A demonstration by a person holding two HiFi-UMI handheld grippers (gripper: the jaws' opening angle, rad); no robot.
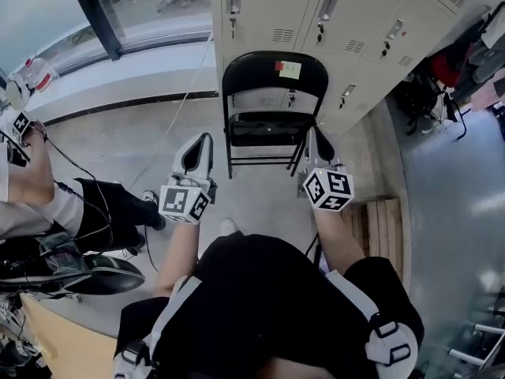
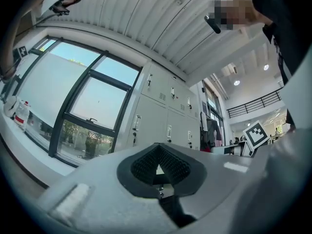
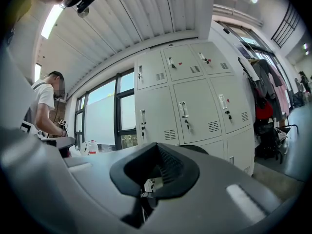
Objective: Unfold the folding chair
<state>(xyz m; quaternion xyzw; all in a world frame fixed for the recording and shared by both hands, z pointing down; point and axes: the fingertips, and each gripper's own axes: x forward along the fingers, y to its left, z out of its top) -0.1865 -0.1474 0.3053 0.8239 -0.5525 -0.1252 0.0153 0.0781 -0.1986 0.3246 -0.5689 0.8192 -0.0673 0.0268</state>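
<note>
Folding chair [image 1: 274, 125] is seen at the far side against the lockers [image 1: 347, 22], its seat apparently down. Left gripper [image 1: 197, 155] and right gripper [image 1: 319, 147] are held closed, empty, near it. If nudged by shut jaws, it could be slid or tipped.

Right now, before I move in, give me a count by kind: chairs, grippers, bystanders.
chair: 1
grippers: 2 (left gripper, right gripper)
bystander: 1
Total: 4
</note>
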